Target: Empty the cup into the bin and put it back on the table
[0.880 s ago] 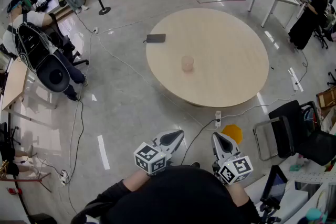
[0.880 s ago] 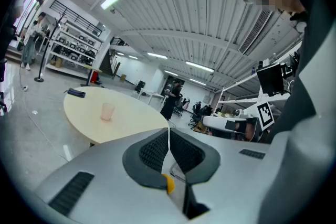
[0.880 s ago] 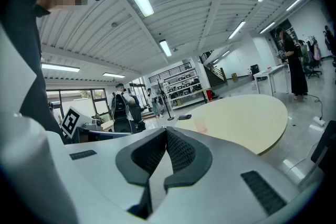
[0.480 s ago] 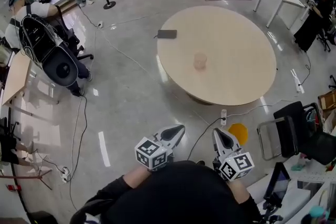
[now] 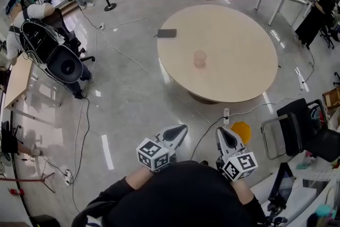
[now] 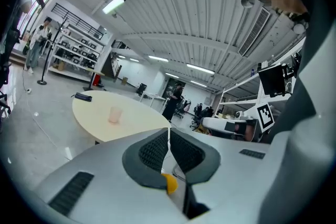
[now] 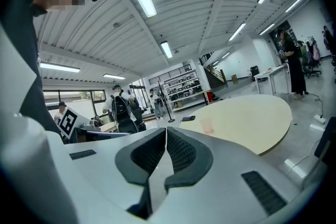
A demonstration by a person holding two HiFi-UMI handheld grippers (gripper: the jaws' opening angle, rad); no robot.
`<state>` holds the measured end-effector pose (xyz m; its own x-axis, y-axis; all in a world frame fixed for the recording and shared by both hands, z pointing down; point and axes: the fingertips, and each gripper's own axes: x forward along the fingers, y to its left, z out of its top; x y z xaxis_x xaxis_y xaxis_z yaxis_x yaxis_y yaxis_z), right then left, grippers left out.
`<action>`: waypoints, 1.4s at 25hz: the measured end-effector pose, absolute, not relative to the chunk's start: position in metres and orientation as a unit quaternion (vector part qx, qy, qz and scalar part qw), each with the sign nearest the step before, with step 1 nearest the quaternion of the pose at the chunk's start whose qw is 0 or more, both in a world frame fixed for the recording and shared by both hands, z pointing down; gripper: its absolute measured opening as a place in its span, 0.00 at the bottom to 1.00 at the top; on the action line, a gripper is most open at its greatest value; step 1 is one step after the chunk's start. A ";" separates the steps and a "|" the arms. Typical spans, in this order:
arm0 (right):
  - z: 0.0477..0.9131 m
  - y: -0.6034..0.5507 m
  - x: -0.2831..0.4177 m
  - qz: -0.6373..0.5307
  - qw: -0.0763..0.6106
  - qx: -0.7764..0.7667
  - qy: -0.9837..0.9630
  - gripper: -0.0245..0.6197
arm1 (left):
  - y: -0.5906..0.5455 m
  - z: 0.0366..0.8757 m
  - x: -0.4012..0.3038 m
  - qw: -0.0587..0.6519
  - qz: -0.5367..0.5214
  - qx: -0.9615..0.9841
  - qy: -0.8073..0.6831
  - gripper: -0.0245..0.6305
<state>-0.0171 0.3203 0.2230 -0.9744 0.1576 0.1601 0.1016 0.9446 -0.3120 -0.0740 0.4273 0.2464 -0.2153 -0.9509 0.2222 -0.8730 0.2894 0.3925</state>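
A pale pink translucent cup (image 5: pixel 200 58) stands upright near the middle of a round beige table (image 5: pixel 239 77). It also shows small and far off as the cup (image 6: pixel 114 114) in the left gripper view and the cup (image 7: pixel 208 126) in the right gripper view. My left gripper (image 5: pixel 180 131) and right gripper (image 5: pixel 220 133) hover close to my body over the grey floor, well short of the table. Both are shut with nothing between their jaws. An orange bin (image 5: pixel 240 132) sits on the floor beside my right gripper, below the table's near edge.
A dark flat object (image 5: pixel 167 33) lies on the table's far left part. Cables and a power strip (image 5: pixel 227 116) run over the floor. A black chair (image 5: pixel 295 127) stands at right. A person with a backpack (image 5: pixel 50 45) sits at left; others stand farther back.
The view has shifted slightly, so the table and cup sit a little further right than a second ago. Both grippers stay low by my body, still shut.
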 end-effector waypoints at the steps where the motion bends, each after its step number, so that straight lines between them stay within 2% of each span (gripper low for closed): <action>1: 0.224 0.315 -0.012 0.156 0.092 -0.063 -0.981 0.06 | 0.423 0.245 -0.070 0.210 -0.093 0.589 -0.775 0.08; 10: 0.235 0.261 0.034 0.174 0.079 -0.039 -0.981 0.06 | 0.374 0.250 -0.031 0.199 -0.092 0.593 -0.774 0.08; 16: 0.247 0.243 0.034 0.189 0.093 -0.035 -0.977 0.06 | 0.363 0.264 -0.027 0.219 -0.096 0.590 -0.771 0.08; 22: 0.256 0.240 -0.018 0.190 0.109 -0.038 -0.975 0.06 | 0.355 0.269 -0.076 0.223 -0.107 0.594 -0.766 0.08; 27: 0.260 0.253 -0.089 0.183 0.115 -0.029 -0.976 0.06 | 0.368 0.266 -0.152 0.207 -0.104 0.601 -0.765 0.08; 35: 0.272 0.278 -0.165 0.181 0.143 -0.001 -0.973 0.06 | 0.391 0.280 -0.232 0.227 -0.110 0.621 -0.742 0.08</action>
